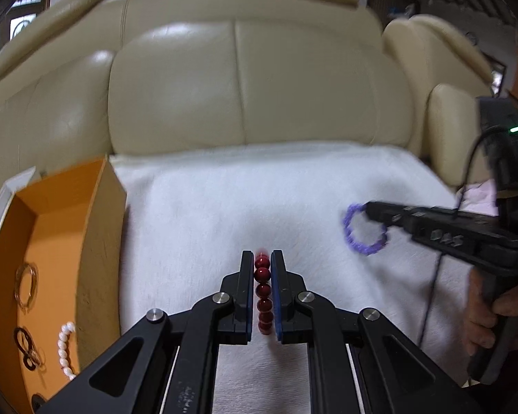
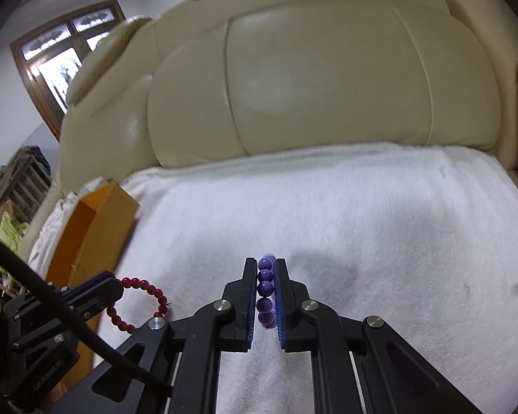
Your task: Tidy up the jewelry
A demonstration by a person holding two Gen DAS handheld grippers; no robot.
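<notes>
Left tongs [image 1: 261,258]: pressed together on a bracelet of round dark-red beads [image 1: 263,289], whose string is pinched between the blue-lined pads; from the right wrist view the rest of the loop is seen hanging free beside the tong tips, above the cloth.
Right tongs [image 2: 266,264]: pressed together on a bracelet of round purple beads [image 2: 266,288], a row of beads being clamped between the pads; in the left wrist view the purple ring is seen dangling from the tips over the cloth.
Hand [image 1: 490,314]: the handle of the right tongs is gripped by a person's hand at the right edge of the left wrist view.
White fluffy cloth [image 1: 224,207]: spread over the seat of a cream leather sofa [image 1: 241,79]; both bracelets are held above it.
Orange open cardboard box [image 1: 100,186]: placed at the left end of the cloth, well apart from the purple bracelet.
Box contents: a thin coppery ring-shaped bangle [image 1: 27,288], a dark looped piece [image 1: 26,346] and a strand of white pearl-like beads [image 1: 65,348] are lying on the box floor.
</notes>
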